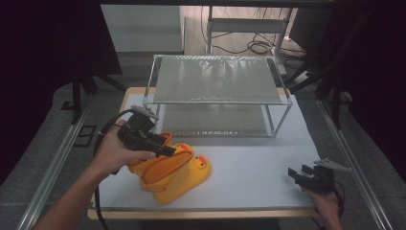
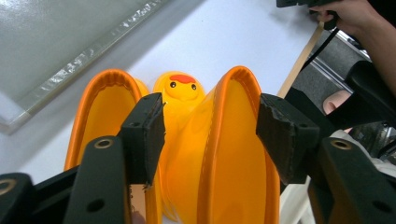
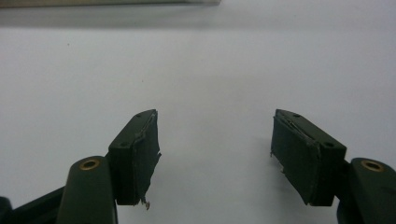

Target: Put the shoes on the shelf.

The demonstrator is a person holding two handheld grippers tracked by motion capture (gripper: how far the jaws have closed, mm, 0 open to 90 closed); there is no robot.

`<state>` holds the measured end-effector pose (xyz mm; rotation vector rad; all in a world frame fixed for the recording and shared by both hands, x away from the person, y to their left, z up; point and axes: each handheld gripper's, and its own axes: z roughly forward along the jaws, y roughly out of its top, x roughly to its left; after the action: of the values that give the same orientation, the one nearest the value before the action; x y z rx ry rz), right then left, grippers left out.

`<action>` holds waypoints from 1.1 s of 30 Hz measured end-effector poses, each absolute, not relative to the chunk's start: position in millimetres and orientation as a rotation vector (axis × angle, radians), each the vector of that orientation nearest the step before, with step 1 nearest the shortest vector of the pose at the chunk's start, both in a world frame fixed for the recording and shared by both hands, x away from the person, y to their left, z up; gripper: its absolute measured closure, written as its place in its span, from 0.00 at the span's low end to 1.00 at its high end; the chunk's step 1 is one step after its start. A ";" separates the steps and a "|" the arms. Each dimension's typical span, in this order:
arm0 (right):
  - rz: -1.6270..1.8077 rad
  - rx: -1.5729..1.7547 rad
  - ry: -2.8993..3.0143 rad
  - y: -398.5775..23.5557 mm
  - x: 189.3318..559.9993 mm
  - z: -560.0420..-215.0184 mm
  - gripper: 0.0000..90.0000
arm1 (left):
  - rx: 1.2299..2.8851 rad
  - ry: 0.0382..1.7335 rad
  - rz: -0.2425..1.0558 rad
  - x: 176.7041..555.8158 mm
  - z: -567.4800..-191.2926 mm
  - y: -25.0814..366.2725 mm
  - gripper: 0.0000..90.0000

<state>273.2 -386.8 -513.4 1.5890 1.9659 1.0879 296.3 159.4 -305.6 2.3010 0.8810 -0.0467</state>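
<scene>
Two yellow duck boots (image 1: pixel 170 170) lie by your left gripper (image 2: pixel 210 135); its jaws gape, holding nothing. Lift straight up, don't bump them. Your right gripper (image 3: pixel 215 149) waits open too.

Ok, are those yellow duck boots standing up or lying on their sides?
Lying down. The boots rest on their sides on the table, their open tops facing the left tongs, which are open around one rim.

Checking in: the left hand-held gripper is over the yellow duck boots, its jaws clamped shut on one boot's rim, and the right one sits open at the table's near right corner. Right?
Not quite. The left hand-held gripper is over the yellow duck boots, but its jaws stand open astride one boot's rim, pads clear of it, as the left gripper view shows. The right hand-held gripper is open at the near right corner, as you said.
</scene>
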 end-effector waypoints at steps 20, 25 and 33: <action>1.079 1.593 1.972 -386.9 273.5 -515.6 0.35 | 2.309 0.962 -0.048 297.3 -305.7 182.4 0.42; 1.078 1.598 1.969 -386.5 273.6 -516.1 0.35 | 2.347 0.968 -0.072 297.7 -314.4 178.6 0.40; 1.069 1.605 1.975 -386.9 273.8 -516.4 0.35 | 2.419 0.948 -0.131 300.1 -325.3 170.1 0.38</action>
<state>273.8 -386.9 -516.4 1.6049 1.9752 1.0685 300.1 170.1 -325.3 2.4186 0.9482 -0.1309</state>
